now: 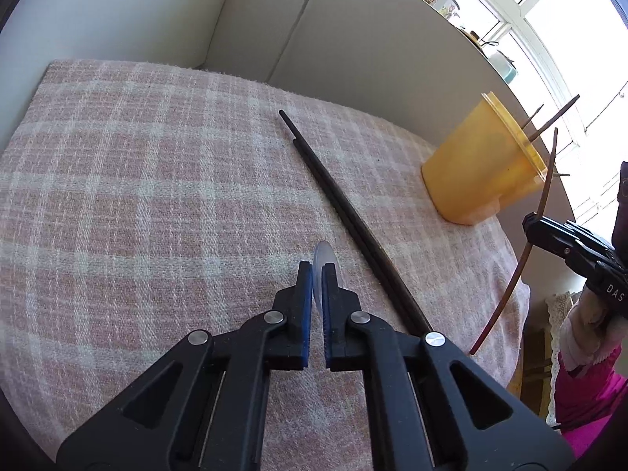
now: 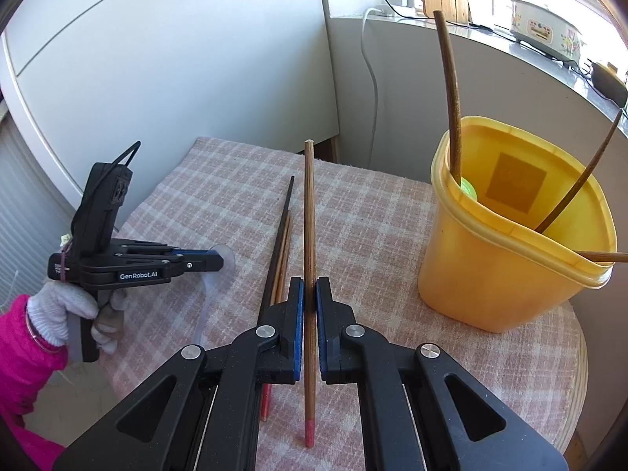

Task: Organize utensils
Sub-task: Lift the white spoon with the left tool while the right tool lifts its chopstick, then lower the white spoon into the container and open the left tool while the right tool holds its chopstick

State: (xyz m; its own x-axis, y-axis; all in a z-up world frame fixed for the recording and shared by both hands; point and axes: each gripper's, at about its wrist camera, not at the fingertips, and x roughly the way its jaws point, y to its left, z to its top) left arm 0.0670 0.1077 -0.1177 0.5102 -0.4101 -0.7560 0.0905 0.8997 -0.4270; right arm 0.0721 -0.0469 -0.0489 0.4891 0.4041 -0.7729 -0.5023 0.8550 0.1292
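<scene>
Right tool (image 2: 309, 294) clamps my wooden chopstick (image 2: 309, 212) upright for the yellow bucket (image 2: 498, 274) ahead-right; left tool (image 1: 317, 274) pinches a clear spoon (image 1: 324, 256).

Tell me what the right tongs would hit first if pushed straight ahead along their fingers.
Probably the pink checked cloth: the right tongs, shut on a brown wooden chopstick, point past the yellow plastic tub, which stands to their right. Depth is unclear.
</scene>
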